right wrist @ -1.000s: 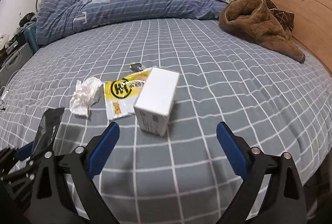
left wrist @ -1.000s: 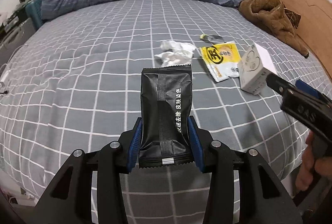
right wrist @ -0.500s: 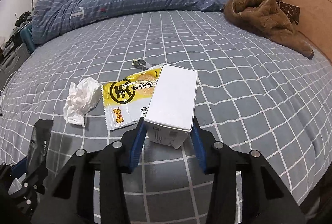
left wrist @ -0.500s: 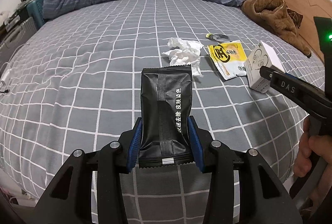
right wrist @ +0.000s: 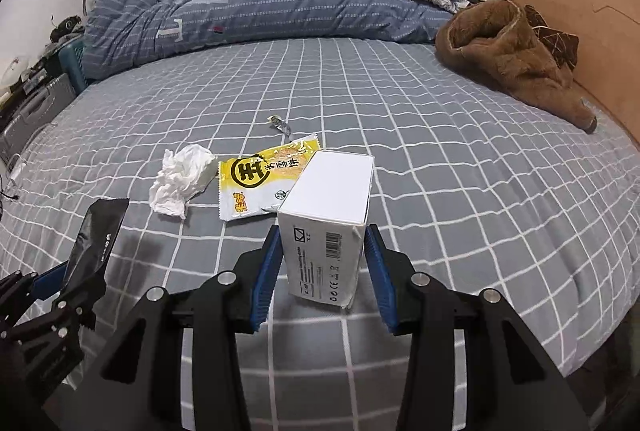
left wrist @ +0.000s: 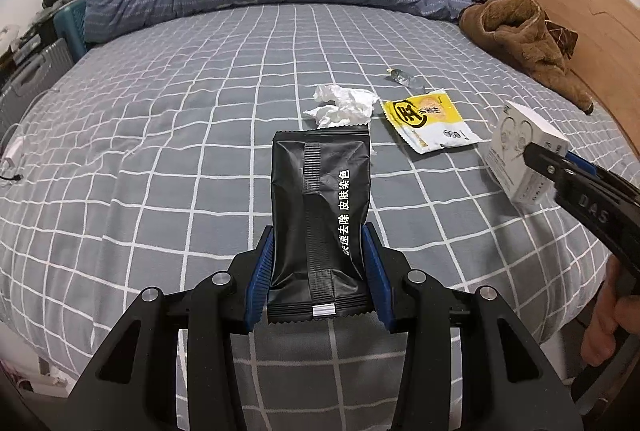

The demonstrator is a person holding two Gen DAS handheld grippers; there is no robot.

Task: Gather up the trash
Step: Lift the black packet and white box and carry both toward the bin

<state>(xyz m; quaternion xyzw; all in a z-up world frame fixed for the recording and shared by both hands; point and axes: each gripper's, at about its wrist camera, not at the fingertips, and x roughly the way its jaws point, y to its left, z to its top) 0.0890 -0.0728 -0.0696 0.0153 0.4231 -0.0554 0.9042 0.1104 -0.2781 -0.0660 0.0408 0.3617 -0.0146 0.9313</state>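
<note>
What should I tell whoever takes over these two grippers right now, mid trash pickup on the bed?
Left gripper: shut on the black packet, held upright above the bed.
Right gripper: shut on the white box, its far end tipped up; whether the near end is clear of the bed is hard to tell.
Lying on the bed: crumpled tissue, yellow snack wrapper, small foil scrap.
Done: packet and box are gripped.
Left: bin both, no bin in view, then come back for the tissue, wrapper and scrap.
</note>
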